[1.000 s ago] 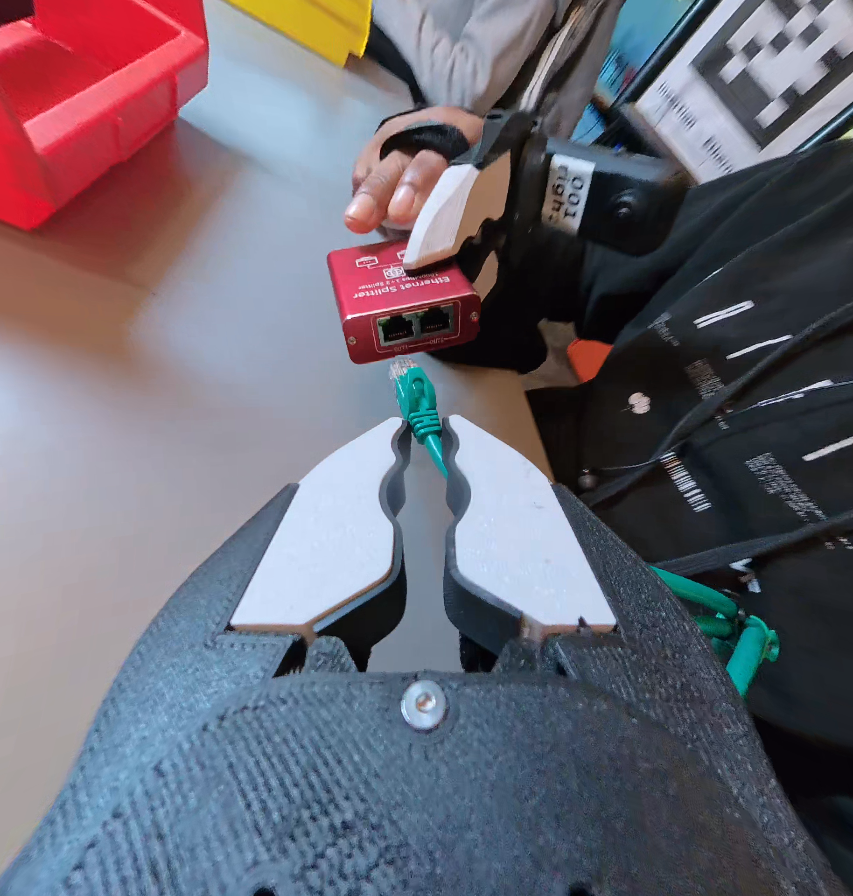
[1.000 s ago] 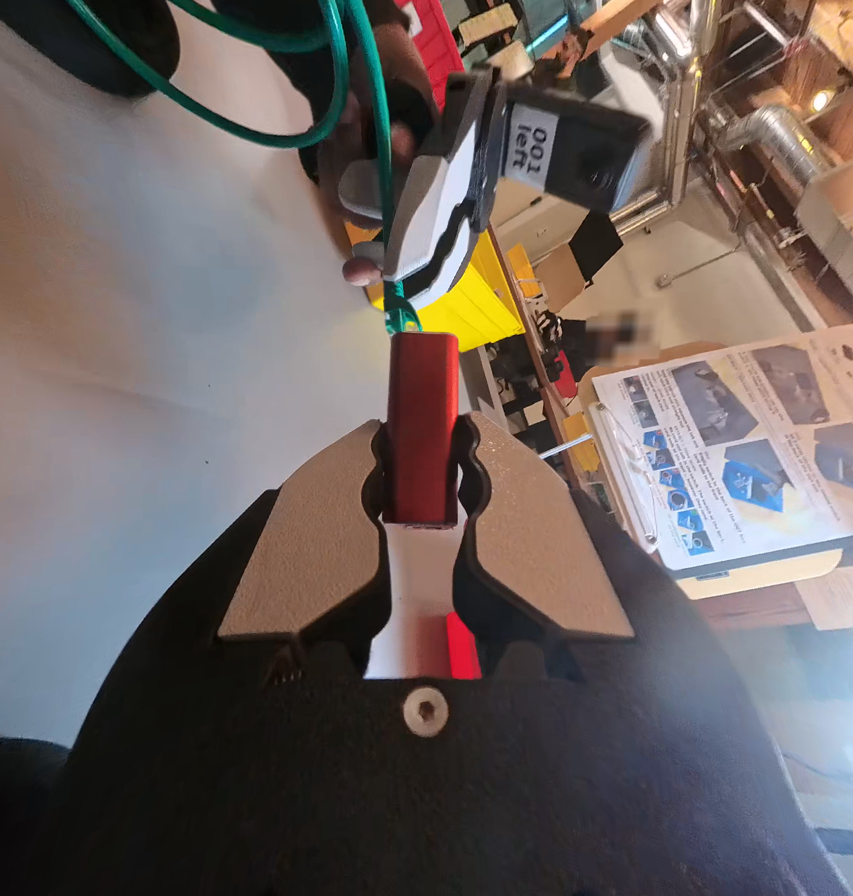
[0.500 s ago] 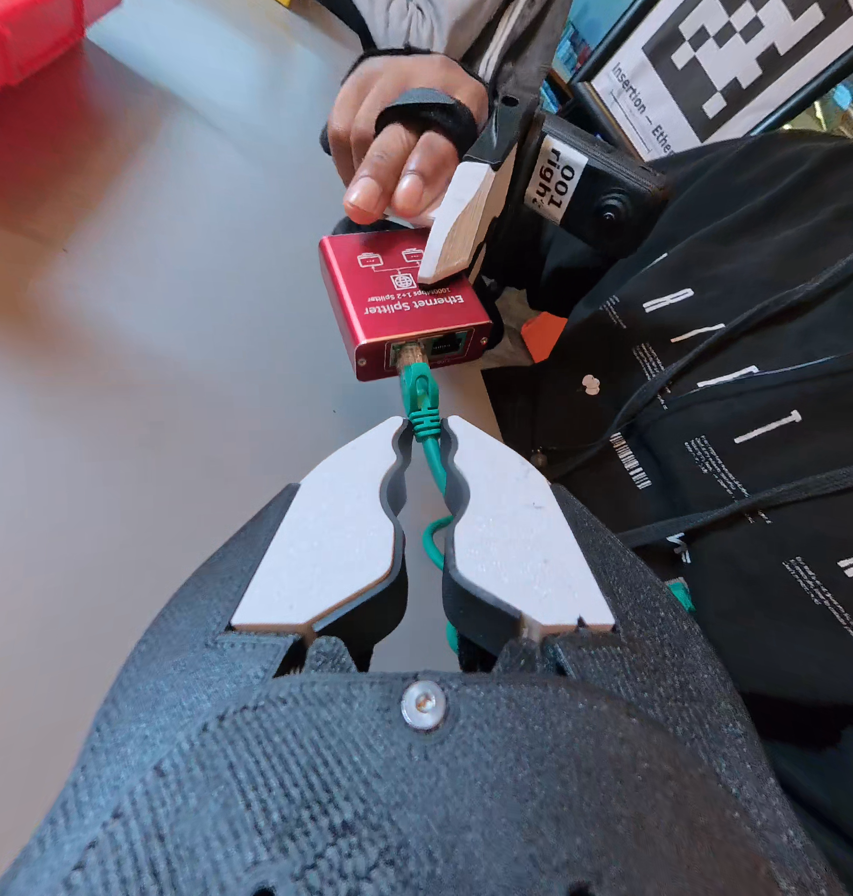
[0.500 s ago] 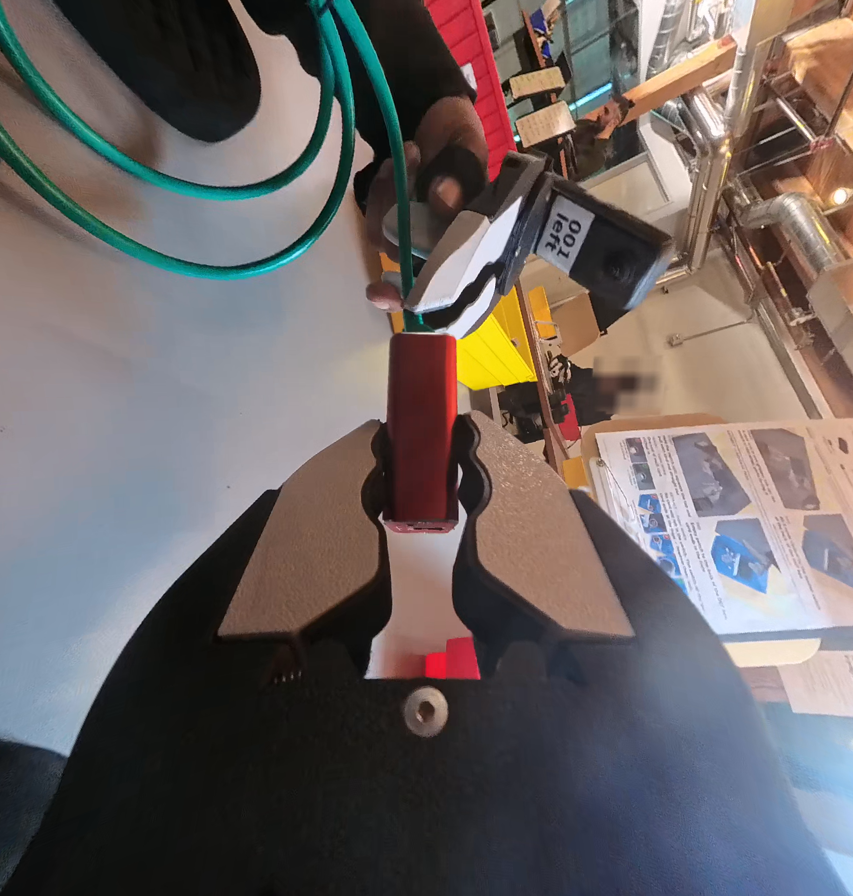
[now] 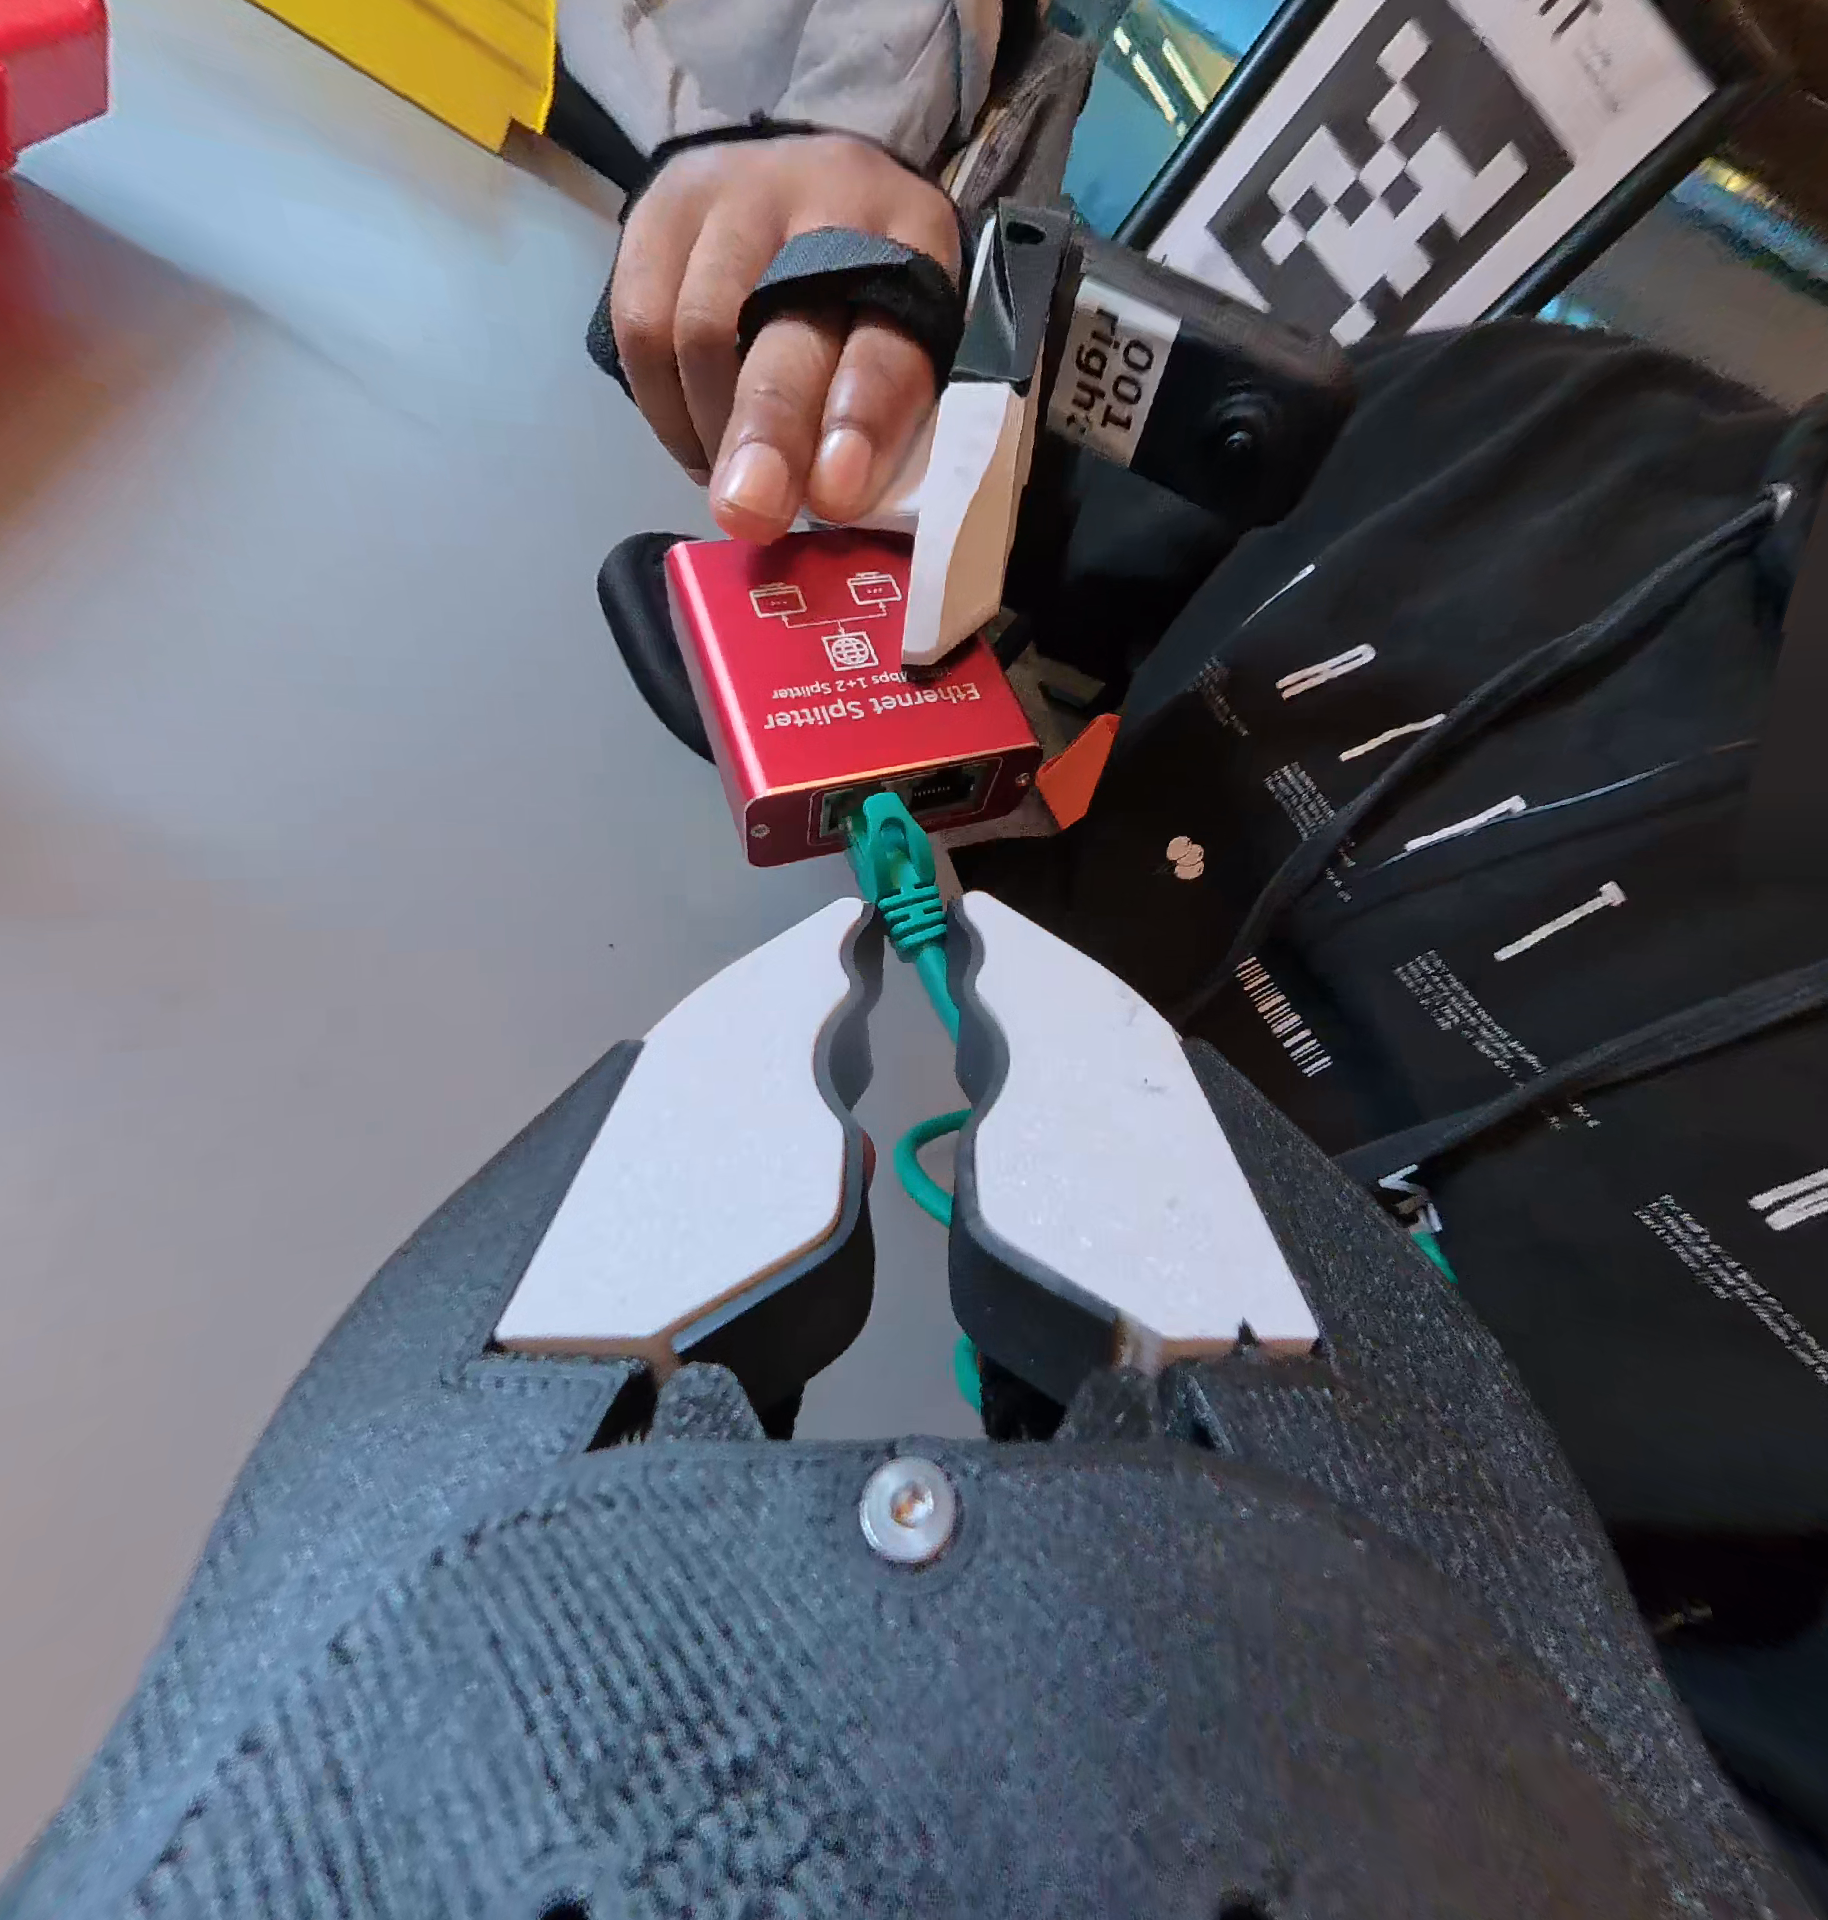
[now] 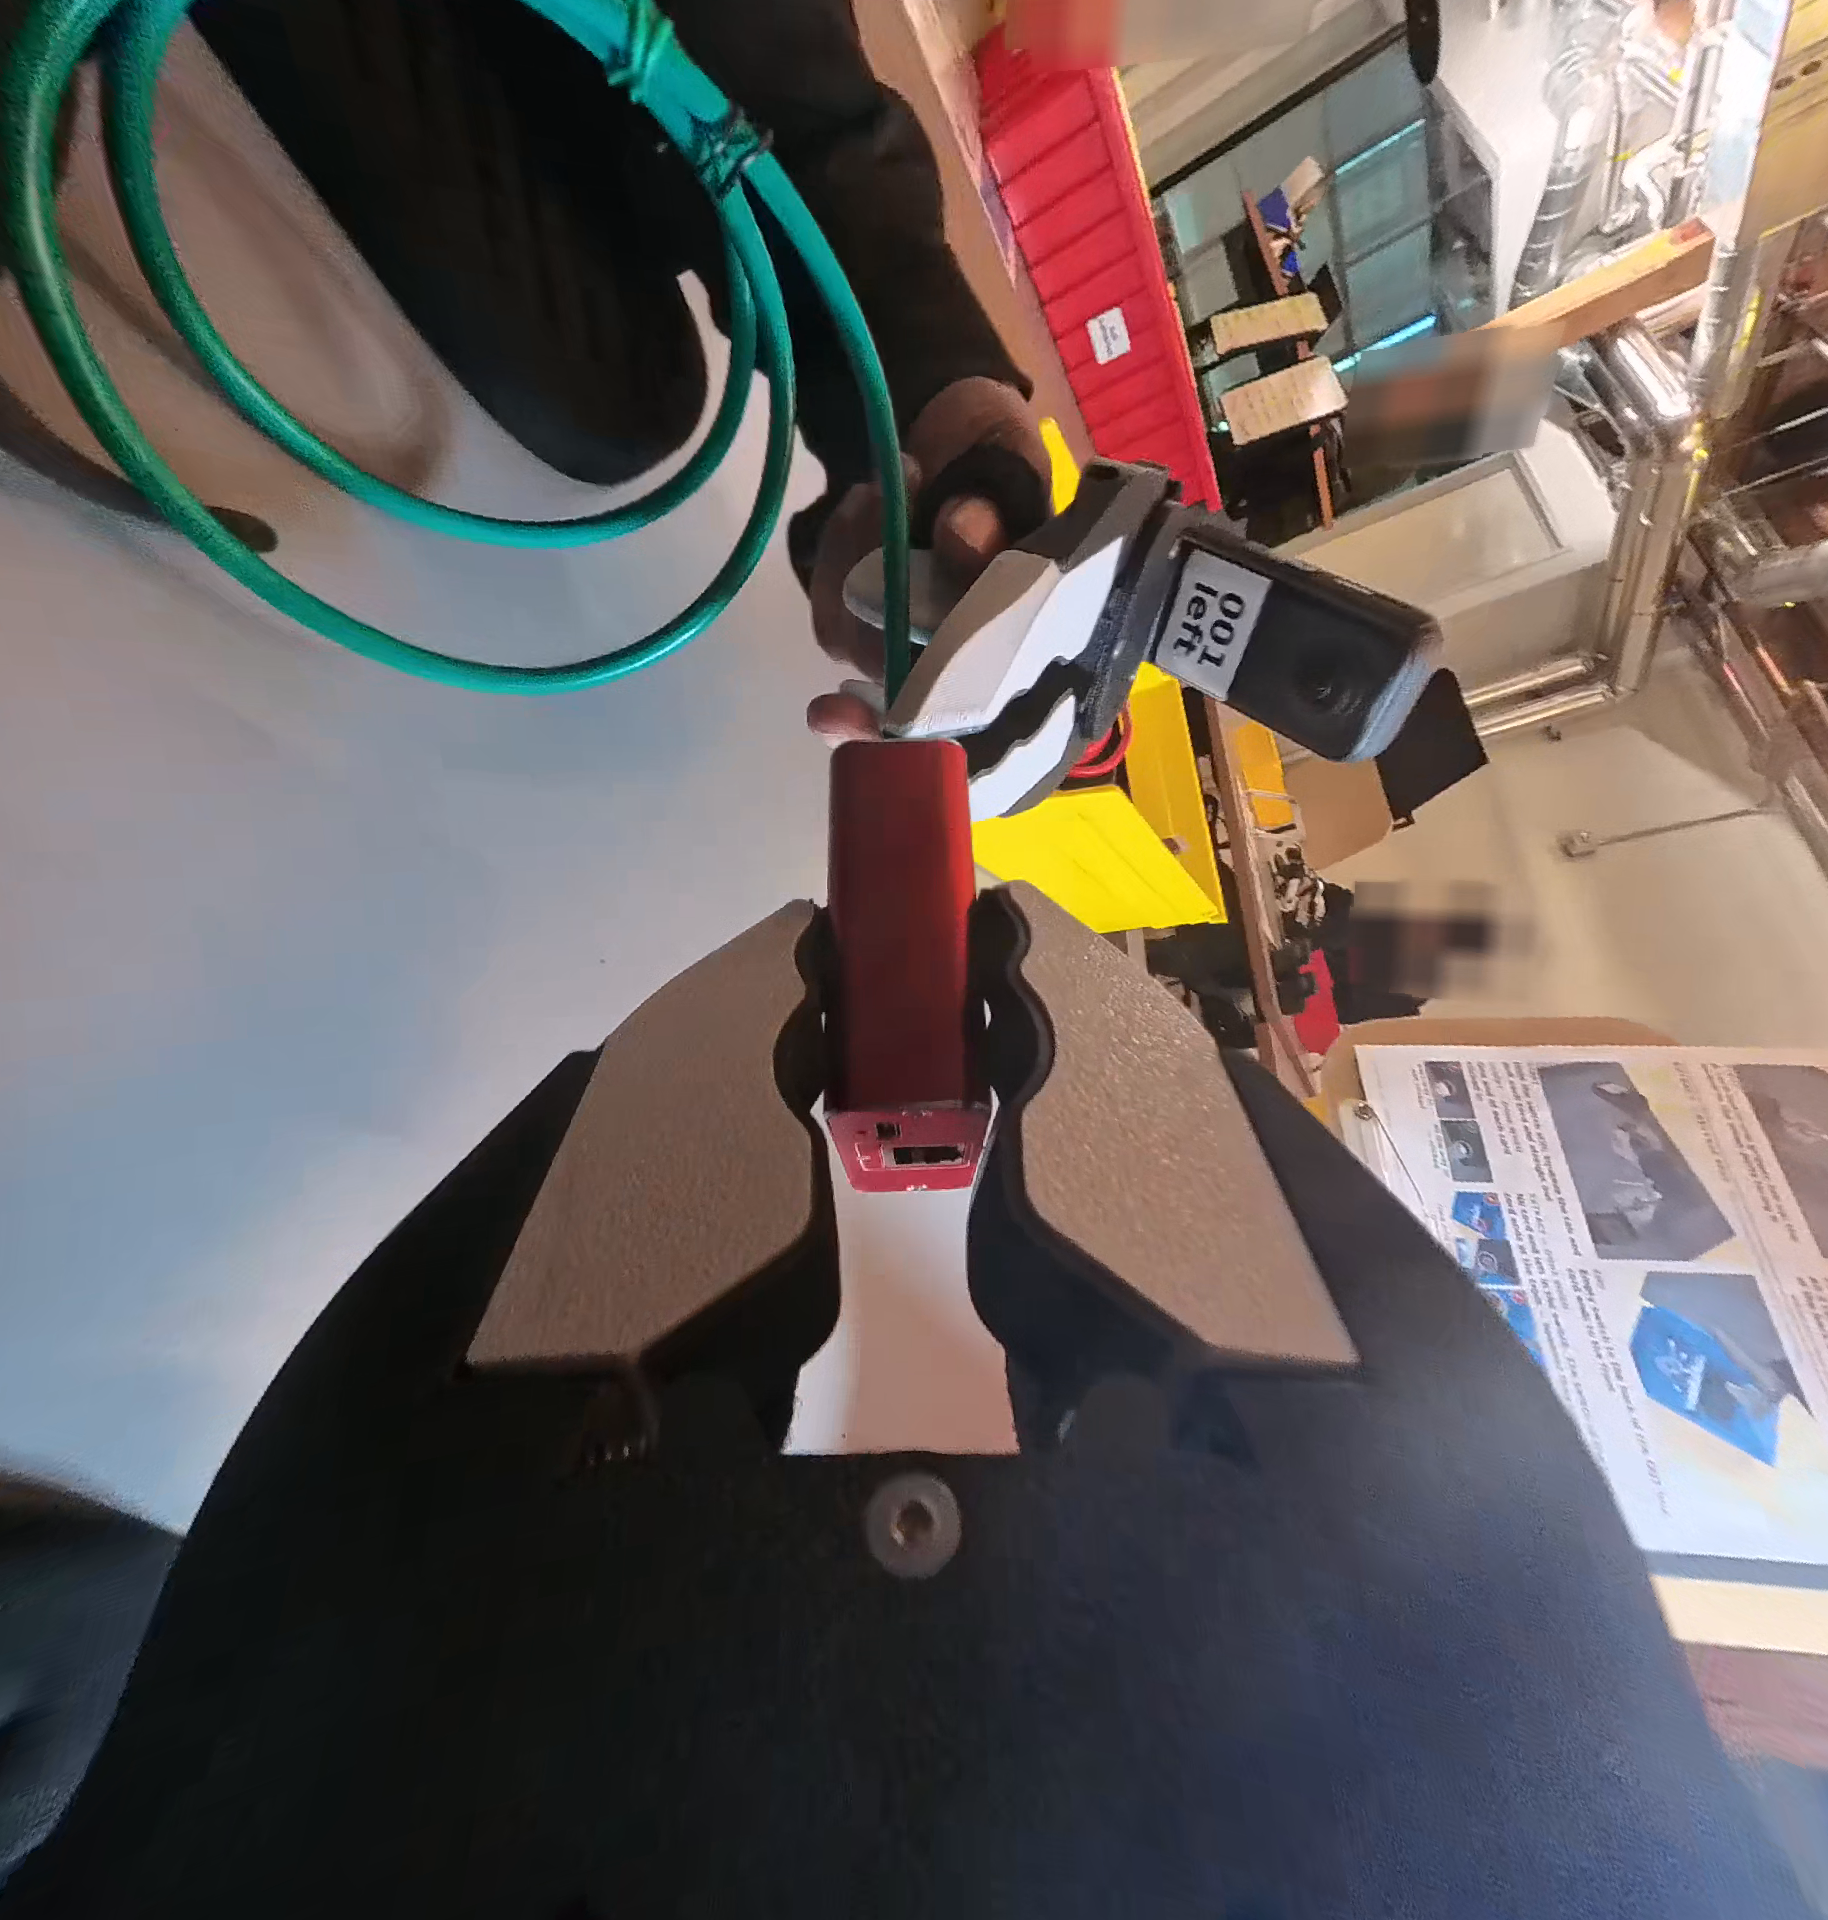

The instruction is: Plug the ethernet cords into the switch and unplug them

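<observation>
Green cord (image 5: 915,914) between left fingers (image 5: 1045,977), plugged into switch (image 5: 848,707)

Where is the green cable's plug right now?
In the left wrist view, the plug sits in the left-hand port of the red switch, just beyond the left gripper, which pinches the cable behind it.

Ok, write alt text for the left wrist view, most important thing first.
A green ethernet cord, pinched in the left tool, sits plugged into the left port of a red switch. The right tool grips the switch from behind, above a grey table.
</observation>
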`<action>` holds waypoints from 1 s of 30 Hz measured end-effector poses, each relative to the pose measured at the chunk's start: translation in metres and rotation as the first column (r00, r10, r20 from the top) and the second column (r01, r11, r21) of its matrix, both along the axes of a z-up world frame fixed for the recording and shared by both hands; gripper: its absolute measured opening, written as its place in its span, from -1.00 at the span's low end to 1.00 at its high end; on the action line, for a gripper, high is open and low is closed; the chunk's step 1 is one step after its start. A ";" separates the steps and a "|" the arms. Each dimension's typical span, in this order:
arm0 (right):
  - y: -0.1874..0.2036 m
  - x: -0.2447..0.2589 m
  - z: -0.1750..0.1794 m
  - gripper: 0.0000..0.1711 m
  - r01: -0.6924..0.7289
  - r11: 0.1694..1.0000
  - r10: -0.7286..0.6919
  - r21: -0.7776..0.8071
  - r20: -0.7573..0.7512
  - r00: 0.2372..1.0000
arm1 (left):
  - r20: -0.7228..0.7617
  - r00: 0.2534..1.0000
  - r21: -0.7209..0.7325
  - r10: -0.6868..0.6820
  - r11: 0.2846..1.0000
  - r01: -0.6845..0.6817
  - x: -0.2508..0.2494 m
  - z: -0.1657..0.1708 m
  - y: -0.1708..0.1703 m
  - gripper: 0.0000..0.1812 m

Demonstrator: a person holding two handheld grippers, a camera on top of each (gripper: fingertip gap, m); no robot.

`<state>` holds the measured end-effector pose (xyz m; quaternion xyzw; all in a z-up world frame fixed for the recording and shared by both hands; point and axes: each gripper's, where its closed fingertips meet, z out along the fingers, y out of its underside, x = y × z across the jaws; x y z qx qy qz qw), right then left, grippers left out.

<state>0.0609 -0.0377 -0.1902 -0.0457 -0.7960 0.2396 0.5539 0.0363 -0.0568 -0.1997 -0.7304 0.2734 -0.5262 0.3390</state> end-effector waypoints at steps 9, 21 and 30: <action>0.000 0.004 0.006 -0.69 0.006 0.999 -0.006 -0.041 0.007 1.000 | 0.014 1.000 0.043 0.004 0.999 -0.004 0.004 0.007 -0.003 -0.87; 0.018 -0.022 0.007 -0.69 0.119 0.990 -0.126 -0.082 -0.089 0.988 | -0.152 0.861 0.261 0.486 0.860 -0.439 -0.074 0.018 0.022 -0.75; 0.039 -0.033 0.011 -0.69 0.230 0.963 -0.247 -0.139 -0.118 0.962 | -0.442 0.145 0.411 0.885 0.344 -0.844 -0.271 0.014 0.005 -0.70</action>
